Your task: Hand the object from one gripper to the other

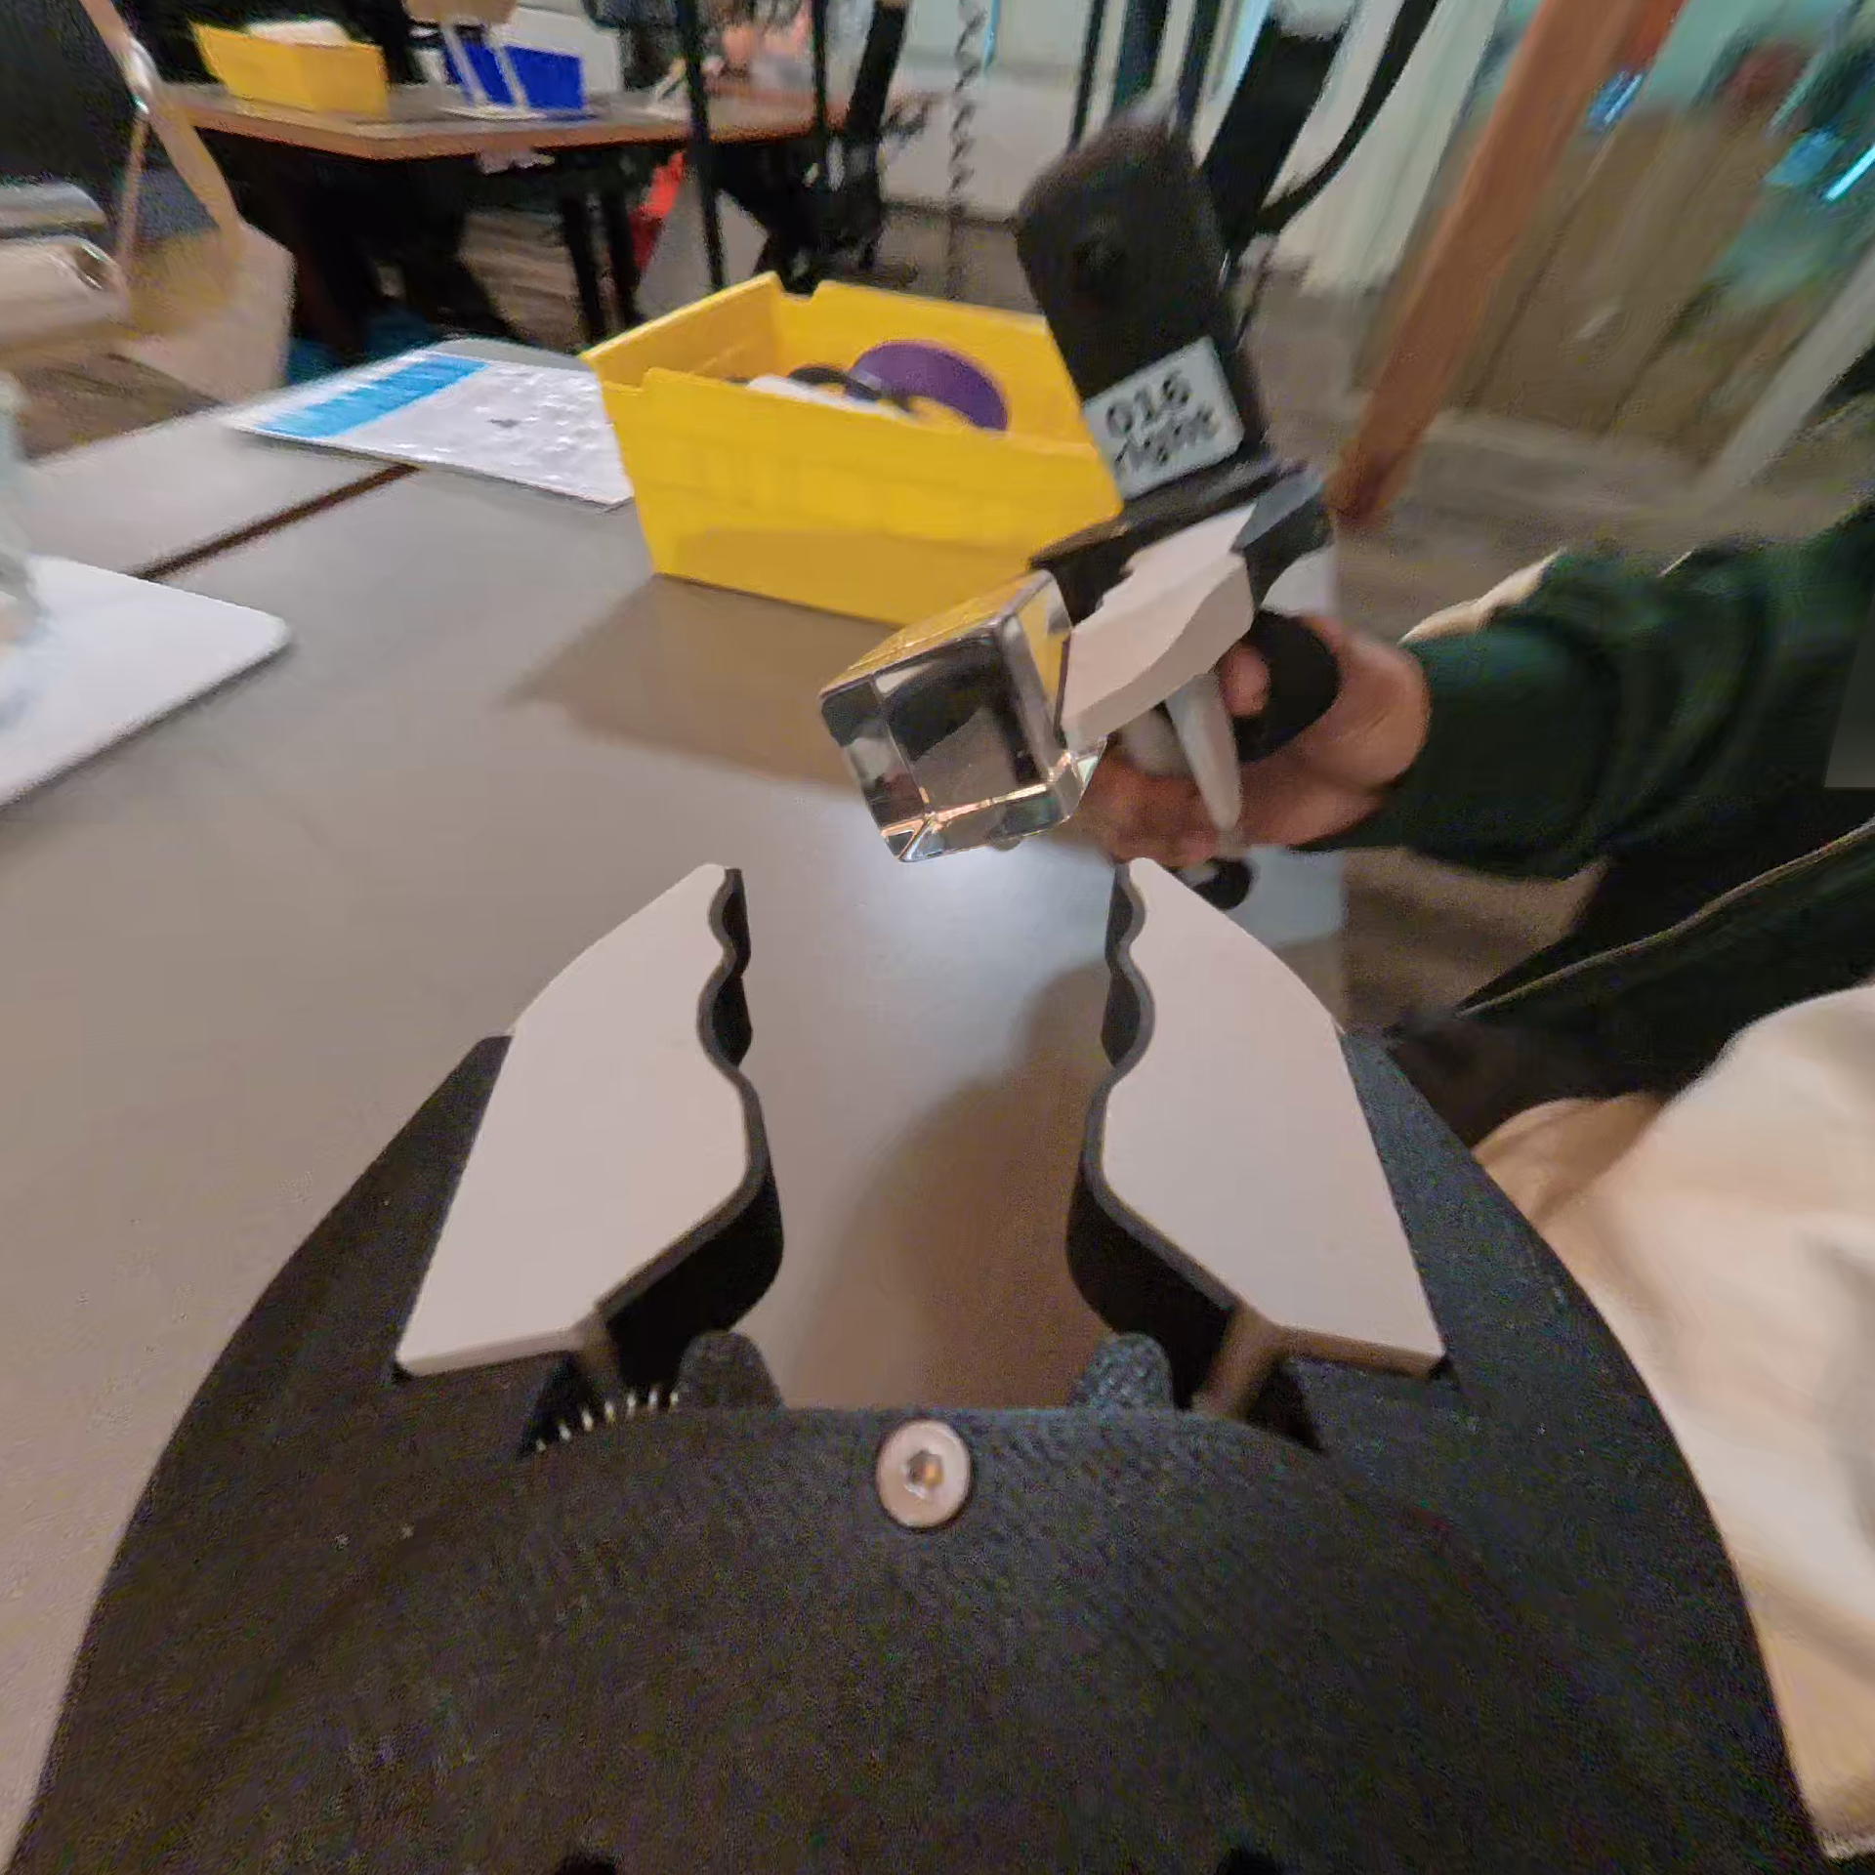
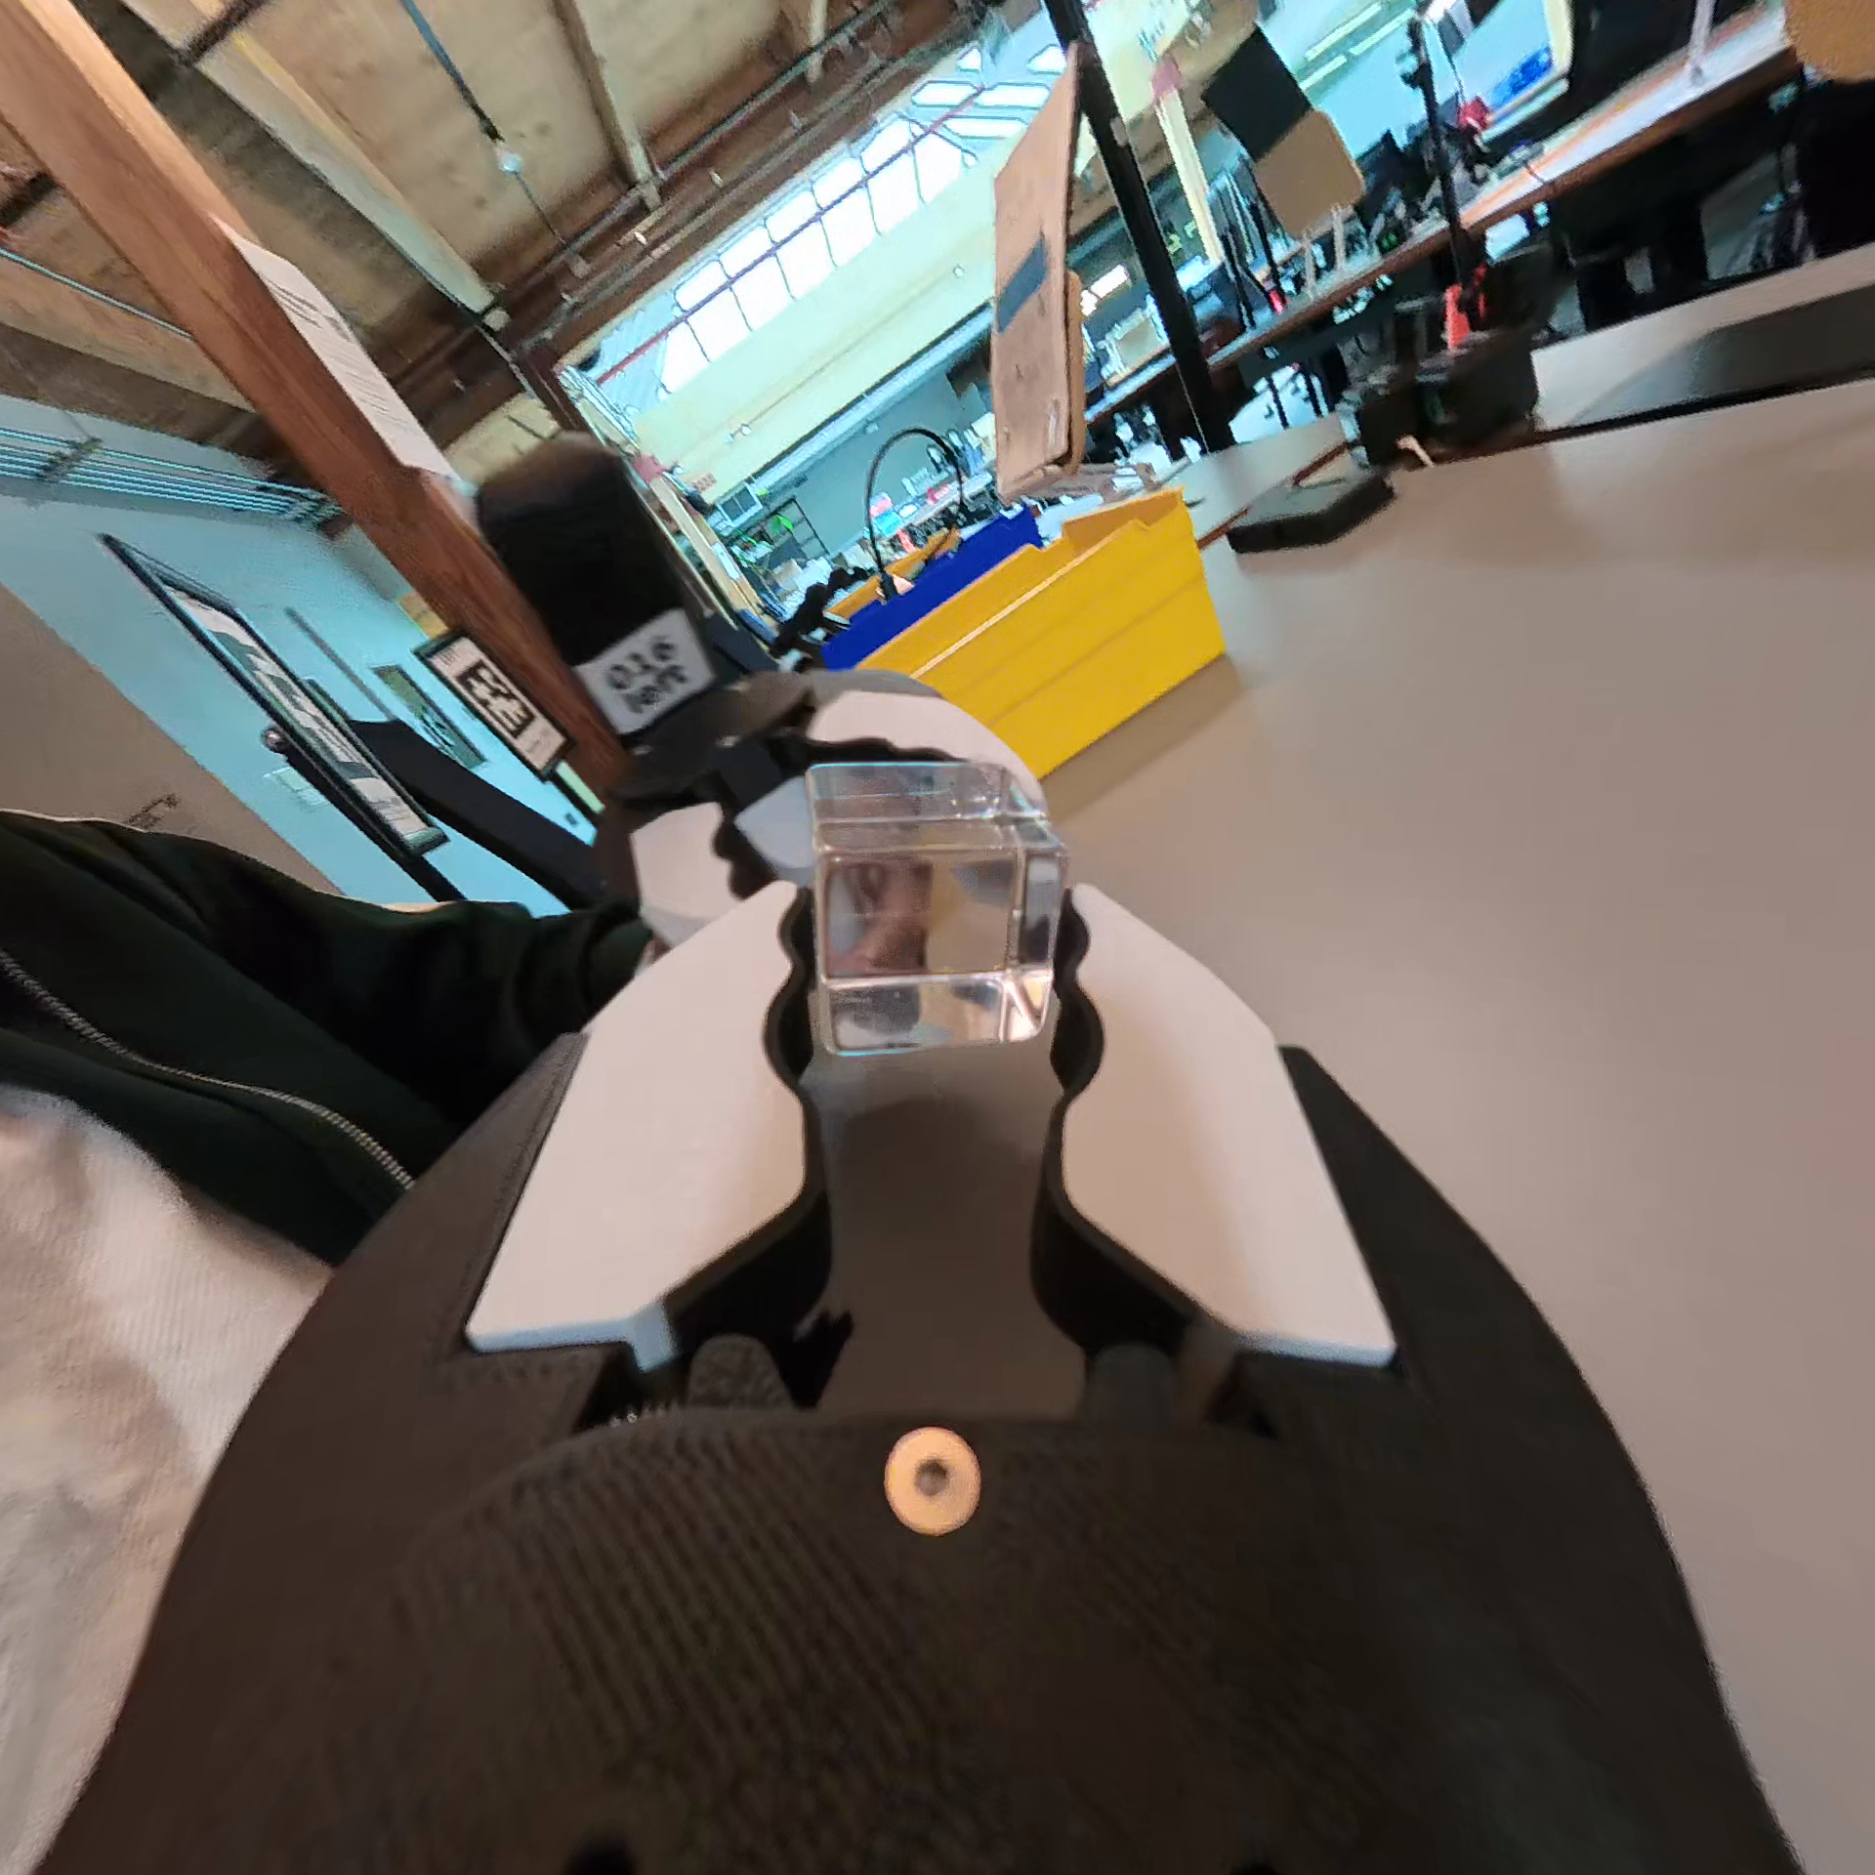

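Handover is judged to be about half done. A clear cube (image 2: 933, 918) is clamped between the fingertips of the right gripper (image 2: 928, 944), lifted above the grey table (image 1: 406, 812) and offered toward the other tool. The left gripper (image 1: 925, 893) is spread wide with nothing between its fingers; the cube (image 1: 954, 751) is seen just beyond its tips, not yet between them. A yellow bin (image 1: 842, 487) is seen behind. Left to do: closing on the cube, then release by the right.
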`<action>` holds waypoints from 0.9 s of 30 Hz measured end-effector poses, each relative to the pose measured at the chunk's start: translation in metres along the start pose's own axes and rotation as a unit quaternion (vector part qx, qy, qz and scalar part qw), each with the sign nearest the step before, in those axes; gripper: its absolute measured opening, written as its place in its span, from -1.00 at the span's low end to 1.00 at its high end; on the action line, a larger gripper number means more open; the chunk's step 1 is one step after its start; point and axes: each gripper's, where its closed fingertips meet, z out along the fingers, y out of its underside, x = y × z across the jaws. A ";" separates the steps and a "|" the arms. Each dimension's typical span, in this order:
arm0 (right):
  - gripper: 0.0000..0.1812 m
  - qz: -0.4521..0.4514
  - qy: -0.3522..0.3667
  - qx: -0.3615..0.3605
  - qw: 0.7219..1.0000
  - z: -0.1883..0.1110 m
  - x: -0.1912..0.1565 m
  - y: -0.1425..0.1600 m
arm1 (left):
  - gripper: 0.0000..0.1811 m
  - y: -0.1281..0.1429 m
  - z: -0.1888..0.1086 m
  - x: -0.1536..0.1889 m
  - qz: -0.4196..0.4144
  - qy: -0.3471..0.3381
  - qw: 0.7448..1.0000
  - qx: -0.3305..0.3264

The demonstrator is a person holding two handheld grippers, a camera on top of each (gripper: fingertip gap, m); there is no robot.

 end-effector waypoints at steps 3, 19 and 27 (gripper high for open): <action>-0.50 0.019 -0.026 0.015 0.999 -0.002 -0.005 -0.004 | -0.37 -0.007 -0.006 -0.001 -0.047 0.040 0.997 0.046; -0.50 -0.130 -0.013 -0.001 0.991 -0.003 -0.016 -0.006 | -0.35 -0.005 -0.006 0.033 -0.188 0.239 0.952 0.036; -0.50 -0.441 0.066 -0.082 0.891 0.000 -0.025 0.009 | -0.27 -0.021 -0.014 0.031 -0.479 0.398 0.775 0.105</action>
